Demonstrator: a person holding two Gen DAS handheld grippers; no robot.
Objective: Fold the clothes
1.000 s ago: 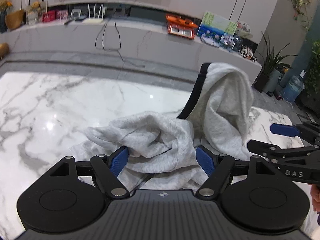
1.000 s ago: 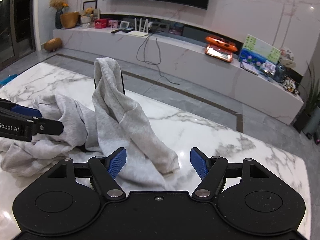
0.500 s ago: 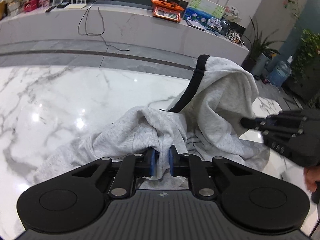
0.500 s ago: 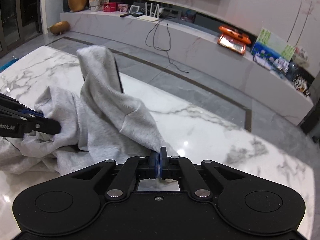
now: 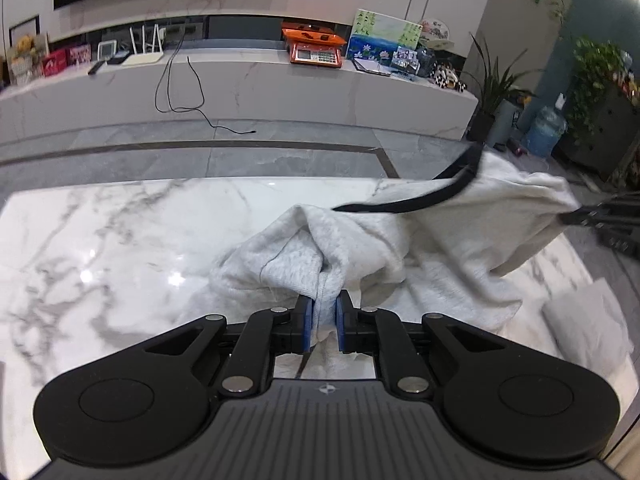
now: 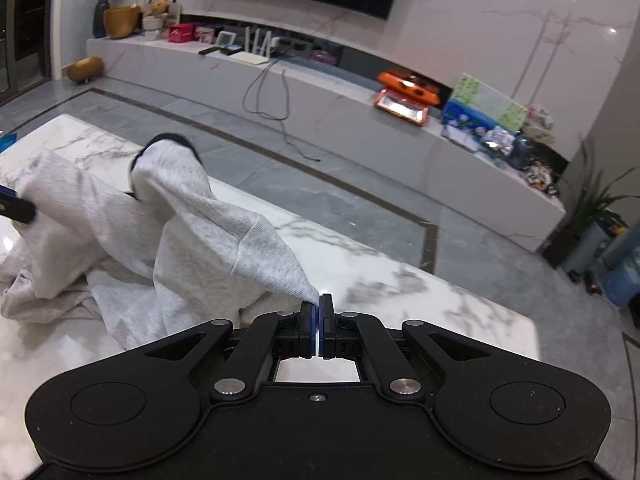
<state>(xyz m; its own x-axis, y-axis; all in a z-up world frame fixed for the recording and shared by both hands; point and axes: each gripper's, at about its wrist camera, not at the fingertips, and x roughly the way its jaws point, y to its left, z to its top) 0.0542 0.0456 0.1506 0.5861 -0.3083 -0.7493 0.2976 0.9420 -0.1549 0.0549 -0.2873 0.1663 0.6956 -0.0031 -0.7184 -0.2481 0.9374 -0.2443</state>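
Observation:
A light grey sweatshirt (image 5: 400,248) with a black collar band (image 5: 420,200) lies crumpled on the white marble table (image 5: 120,240). My left gripper (image 5: 322,328) is shut on a bunched fold of it. My right gripper (image 6: 319,320) is shut on a ribbed corner of the same sweatshirt (image 6: 200,240), lifting that part off the table. In the left wrist view the right gripper (image 5: 576,216) shows at the far right, pulling the cloth taut. In the right wrist view the left gripper (image 6: 16,208) shows at the left edge.
The marble table's (image 6: 400,292) far edge runs in front of a grey tiled floor. Beyond stands a long white console (image 5: 280,80) with an orange scale (image 5: 314,46), boxes and cables. Plants (image 5: 600,80) and a water bottle (image 5: 544,132) stand at the right.
Both grippers went from open to shut on the sweatshirt. They have since moved apart, stretching and lifting the cloth, and its raised collar part has dropped lower.

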